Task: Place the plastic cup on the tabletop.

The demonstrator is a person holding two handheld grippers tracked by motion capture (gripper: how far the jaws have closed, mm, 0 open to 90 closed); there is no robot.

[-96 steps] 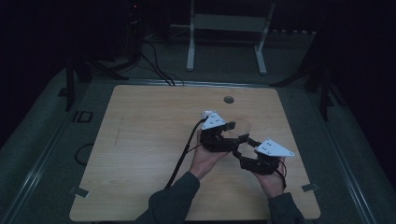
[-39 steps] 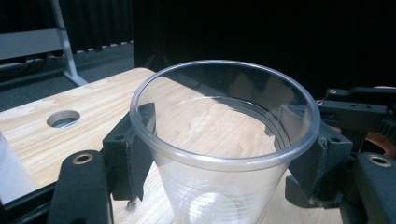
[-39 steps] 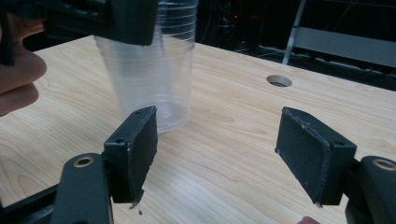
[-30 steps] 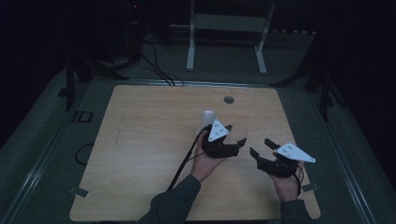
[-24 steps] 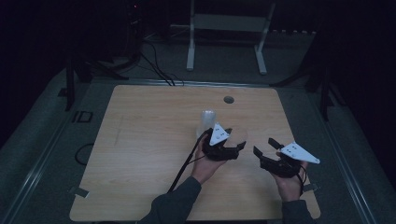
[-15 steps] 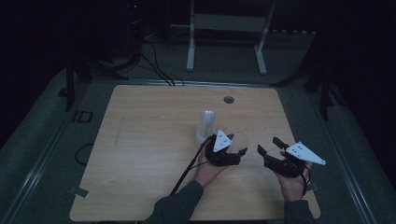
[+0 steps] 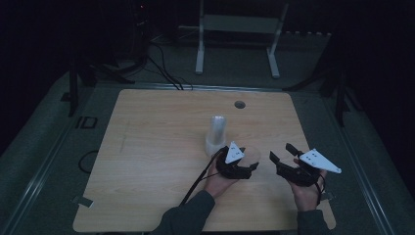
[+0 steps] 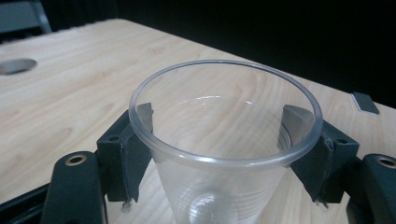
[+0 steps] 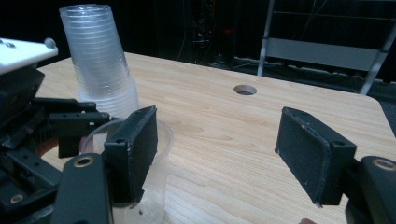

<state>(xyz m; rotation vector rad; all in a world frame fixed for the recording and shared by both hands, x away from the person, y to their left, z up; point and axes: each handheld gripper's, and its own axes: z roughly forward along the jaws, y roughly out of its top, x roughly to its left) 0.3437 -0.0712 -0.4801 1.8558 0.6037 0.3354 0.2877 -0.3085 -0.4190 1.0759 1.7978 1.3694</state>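
Observation:
A single clear plastic cup [image 8: 224, 154] stands upright between the jaws of my left gripper [image 8: 219, 135], its base down at the table. Those jaws have just been opening, and their pads [image 8: 135, 140] sit beside the cup's walls below the rim without squeezing it. In the high view the left gripper [image 7: 248, 164] is right of the table's middle, with the cup [image 7: 253, 152] at its tip. An upside-down stack of clear cups [image 7: 217, 132] stands just behind it. My right gripper [image 7: 280, 152] is to the right, open and empty. Its own view has the stack [image 9: 100, 65] at the far left.
The wooden table [image 7: 156, 127] has a round hole [image 7: 239, 104] near its far edge. A black cable runs from the left gripper towards the near edge. A metal stand [image 7: 237, 29] and cables lie on the floor beyond the table.
The left hand has come down and towards the near edge, away from the stack, bringing the single cup with it. The right hand has drifted slightly right.

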